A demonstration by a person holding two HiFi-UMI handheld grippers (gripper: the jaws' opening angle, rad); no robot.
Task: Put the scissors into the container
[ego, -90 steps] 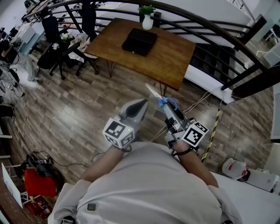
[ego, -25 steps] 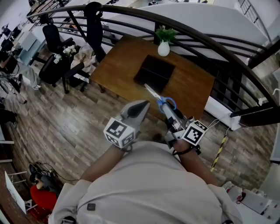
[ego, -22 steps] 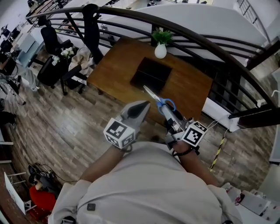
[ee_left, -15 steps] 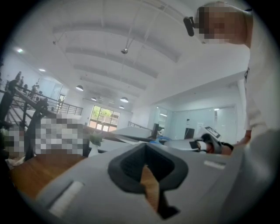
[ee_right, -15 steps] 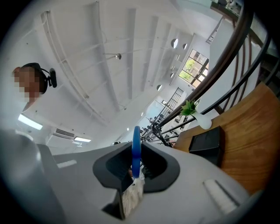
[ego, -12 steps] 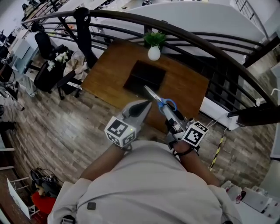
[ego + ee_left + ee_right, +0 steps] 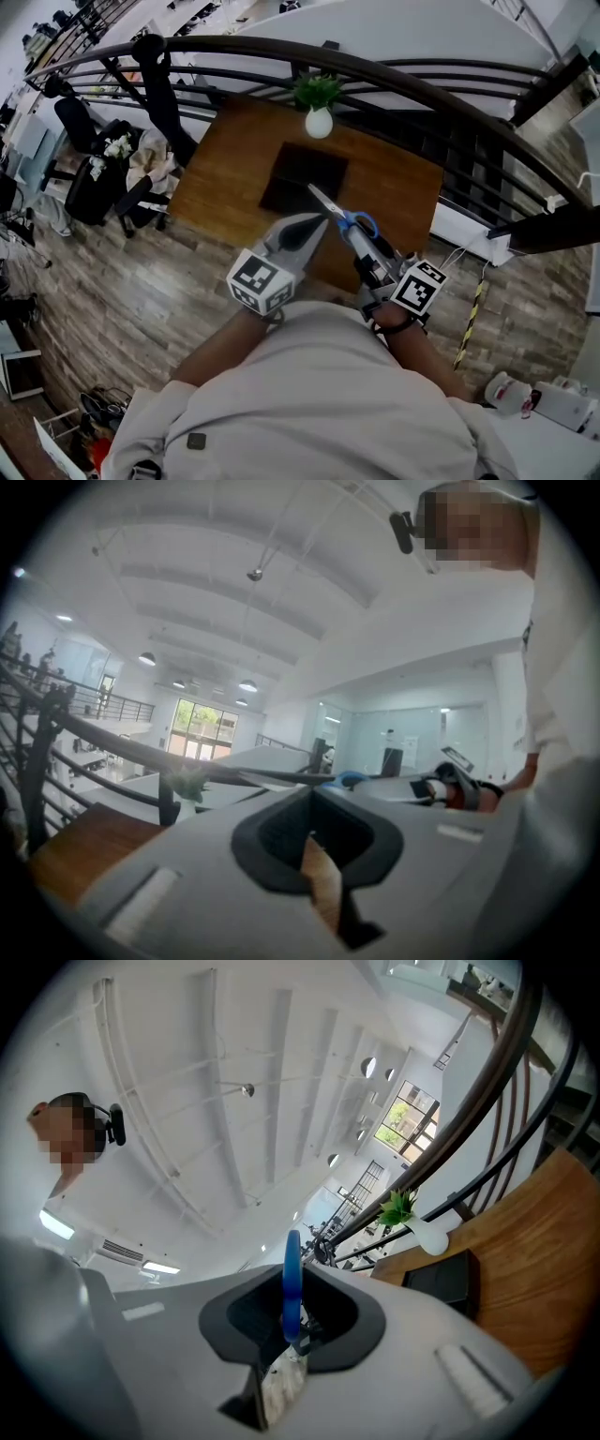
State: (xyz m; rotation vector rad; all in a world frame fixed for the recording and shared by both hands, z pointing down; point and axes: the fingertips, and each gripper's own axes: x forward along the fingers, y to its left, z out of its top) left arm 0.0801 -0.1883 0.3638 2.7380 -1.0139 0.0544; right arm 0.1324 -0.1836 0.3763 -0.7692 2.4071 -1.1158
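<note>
Wooden surface (image 7: pixel 403 187) ahead. Scissors (image 7: pixel 339 212), clamped in the right gripper (image 7: pixel 362 240) fingers, are best carried blade-first to the dark container (image 7: pixel 305 178) at 12 o'clock; left gripper (image 7: pixel 311 227) fingers clenched, empty.

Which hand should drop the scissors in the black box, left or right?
Right. The right gripper is shut on the scissors, and their blades point toward the black container on the table. The left gripper is shut and holds nothing.

Wooden table (image 7: pixel 394 187): brown, rectangular.
Vase with plant (image 7: pixel 318 120): on table's far edge.
Railing (image 7: pixel 225 41): curving behind table.
Office chairs (image 7: pixel 89 173): left of table.
</note>
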